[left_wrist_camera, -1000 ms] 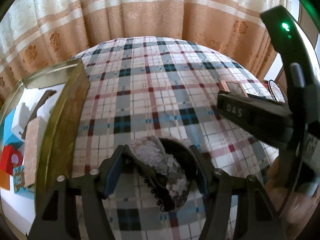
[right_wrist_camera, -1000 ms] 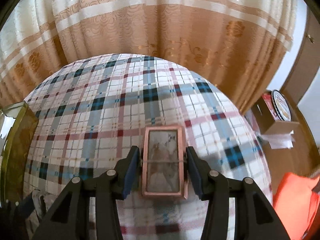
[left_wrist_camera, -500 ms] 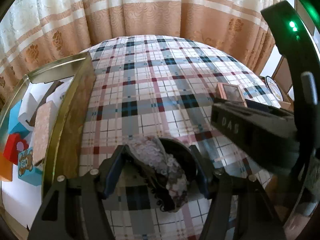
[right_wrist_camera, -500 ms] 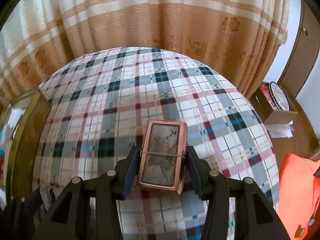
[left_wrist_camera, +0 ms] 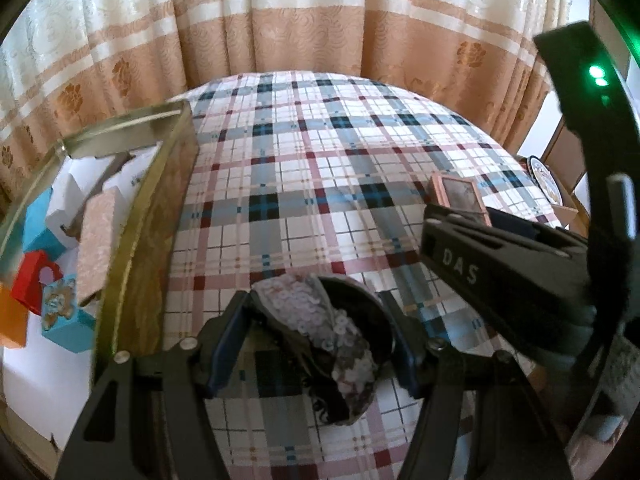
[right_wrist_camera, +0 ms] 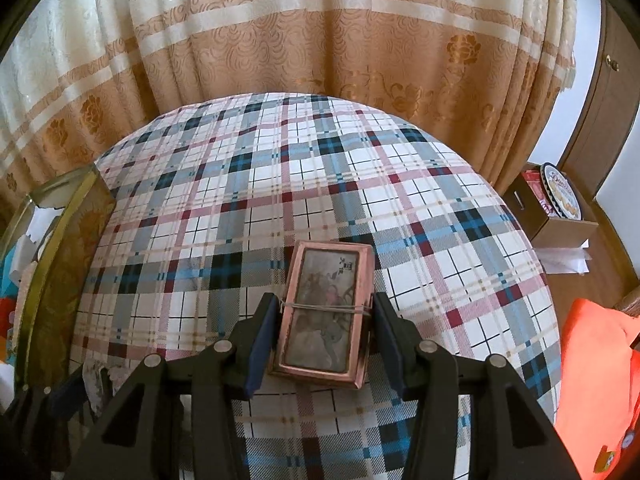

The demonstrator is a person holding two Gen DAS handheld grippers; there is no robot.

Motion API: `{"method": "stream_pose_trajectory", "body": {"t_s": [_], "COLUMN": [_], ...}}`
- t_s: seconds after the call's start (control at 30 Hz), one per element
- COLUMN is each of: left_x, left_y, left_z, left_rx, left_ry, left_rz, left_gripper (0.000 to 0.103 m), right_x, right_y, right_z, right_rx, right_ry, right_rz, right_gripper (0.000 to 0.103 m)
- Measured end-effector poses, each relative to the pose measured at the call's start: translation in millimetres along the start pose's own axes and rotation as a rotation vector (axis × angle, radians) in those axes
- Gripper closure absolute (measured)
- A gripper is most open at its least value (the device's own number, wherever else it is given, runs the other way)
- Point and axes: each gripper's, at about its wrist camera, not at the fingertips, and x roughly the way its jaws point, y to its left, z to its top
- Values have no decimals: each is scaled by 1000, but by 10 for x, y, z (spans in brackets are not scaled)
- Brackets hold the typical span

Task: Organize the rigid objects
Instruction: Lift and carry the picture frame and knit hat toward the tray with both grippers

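Note:
My left gripper (left_wrist_camera: 316,340) is shut on a sequined hair clip (left_wrist_camera: 320,328), dark with pale sequins, held above the plaid tablecloth (left_wrist_camera: 320,184). My right gripper (right_wrist_camera: 326,330) is shut on a pink-framed rectangular box (right_wrist_camera: 324,316) with a picture lid and a rubber band, lifted off the cloth. That box (left_wrist_camera: 460,196) and the right gripper body show at the right of the left wrist view. A gold-rimmed open box (left_wrist_camera: 160,208) at the left holds several small coloured boxes.
Beige curtains (right_wrist_camera: 320,40) hang behind the table. A cardboard box with a round tin (right_wrist_camera: 560,204) stands on the floor at the right. An orange cloth (right_wrist_camera: 596,380) lies at the lower right. The gold box edge (right_wrist_camera: 60,252) shows at the left.
Both grippers have risen and tipped with their loads; the pink box left the cloth. The gold box has come further into both views from the left.

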Motion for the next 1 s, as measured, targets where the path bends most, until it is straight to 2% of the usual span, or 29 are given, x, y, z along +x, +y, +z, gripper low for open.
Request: {"method": "stream_pose_trajectory", "body": {"t_s": [0.17,0.4,0.57,0.8,1.0], "left_x": [-206,-613,-682,-696,-780], "left_y": [10,101,300,503,674], "left_z": [46,125,155,126,117], "left_rx": [9,42,7,-25,-47], "left_ry": [-44,-145,-150,-147,-163], "left_rz": [-18,-14,9,38,55], "left_gripper": [39,39,39,39,39], "right_x": [-10,-27,-85,-184,-425], "right_y": [-78,-159,-151,-142,19], "right_z": [-8,-11,-85,-158,-193], "right_rx": [39,86,119,210,214], "right_ry": [-12,-13,-8,26,7], "right_rz": [52,104,128,237,312], "right_gripper": [52,54,54,54,54]}}
